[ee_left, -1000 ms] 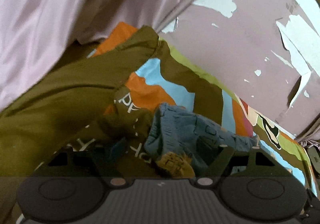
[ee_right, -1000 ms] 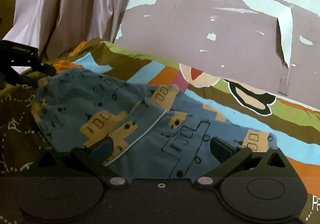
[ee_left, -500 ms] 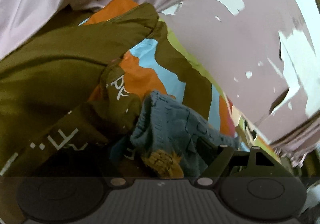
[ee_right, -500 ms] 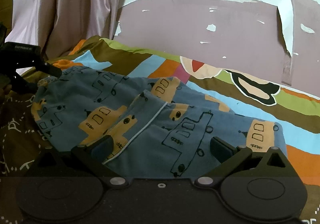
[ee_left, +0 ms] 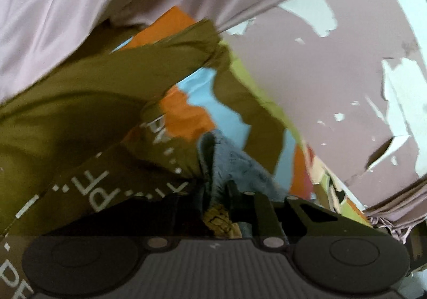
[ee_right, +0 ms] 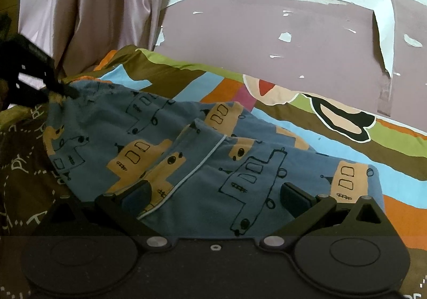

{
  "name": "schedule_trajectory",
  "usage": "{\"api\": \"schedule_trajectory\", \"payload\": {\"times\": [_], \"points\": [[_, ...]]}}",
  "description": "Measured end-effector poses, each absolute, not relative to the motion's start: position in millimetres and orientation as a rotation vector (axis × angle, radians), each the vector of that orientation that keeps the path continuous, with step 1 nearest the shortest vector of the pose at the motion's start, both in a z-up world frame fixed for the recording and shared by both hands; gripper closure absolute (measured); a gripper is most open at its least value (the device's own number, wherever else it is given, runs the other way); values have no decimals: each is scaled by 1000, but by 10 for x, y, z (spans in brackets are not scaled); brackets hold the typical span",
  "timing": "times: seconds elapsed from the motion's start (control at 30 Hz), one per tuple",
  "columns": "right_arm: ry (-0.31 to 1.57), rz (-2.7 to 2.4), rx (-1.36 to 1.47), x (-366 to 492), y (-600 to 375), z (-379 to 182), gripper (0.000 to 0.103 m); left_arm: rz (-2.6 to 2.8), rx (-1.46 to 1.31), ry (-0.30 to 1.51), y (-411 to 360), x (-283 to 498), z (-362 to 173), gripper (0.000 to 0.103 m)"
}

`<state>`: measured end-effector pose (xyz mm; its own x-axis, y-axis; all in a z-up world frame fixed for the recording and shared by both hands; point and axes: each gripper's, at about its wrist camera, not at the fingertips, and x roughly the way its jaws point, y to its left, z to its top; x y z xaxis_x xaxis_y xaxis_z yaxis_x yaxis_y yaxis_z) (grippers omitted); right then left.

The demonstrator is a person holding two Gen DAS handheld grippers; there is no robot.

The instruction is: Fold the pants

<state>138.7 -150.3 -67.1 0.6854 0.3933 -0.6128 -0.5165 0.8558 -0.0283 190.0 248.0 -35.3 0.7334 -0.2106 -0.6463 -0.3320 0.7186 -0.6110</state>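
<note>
Blue printed pants (ee_right: 202,165) lie flat on the bedsheet (ee_right: 400,181). Your left gripper (ee_left: 221,208) is closing on the 9 o'clock corner; get full fabric before lifting. Right gripper (ee_right: 213,195) gapes empty over the near hem.

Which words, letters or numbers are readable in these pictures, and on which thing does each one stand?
"PF": white letters on the brown bedsheet, only a fragment of a longer word.
Other white letters on the bedsheet: cut off or blurred, unreadable.
Blue pants: drawings only, no text.
Left gripper: small white marking, too small to read.
</note>
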Motion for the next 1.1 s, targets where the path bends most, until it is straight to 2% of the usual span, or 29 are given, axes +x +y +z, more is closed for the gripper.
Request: {"api": "schedule_trajectory", "payload": {"times": [0.23,0.47,0.63,0.83,0.87,0.93,0.97,1.0,1.1], "points": [[616,499,-192,1385,-1586,-593,1,-58,-654,743,2014,1964,345,87],[552,428,-189,1367,-2059,-381,1,-331,-413,702,1005,2132,920,87],[541,311,-192,1324,-2575,-275,1,-503,-258,771,108,2249,855,87],[583,146,-156,1163,-3218,-328,1,-641,-85,850,-735,2237,298,83],[592,130,-144,1136,-3289,-348,1,-658,-51,853,-810,2208,184,77],[609,121,-128,1117,-3376,-391,1,-658,14,849,-887,2083,43,55],[613,127,-122,1116,-3404,-408,1,-643,35,841,-882,2009,-12,39],[614,140,-118,1119,-3417,-416,1,-636,51,817,-858,1925,-45,30],[600,206,-111,1188,-3399,-397,1,-635,106,760,-793,1747,-61,20]]}}
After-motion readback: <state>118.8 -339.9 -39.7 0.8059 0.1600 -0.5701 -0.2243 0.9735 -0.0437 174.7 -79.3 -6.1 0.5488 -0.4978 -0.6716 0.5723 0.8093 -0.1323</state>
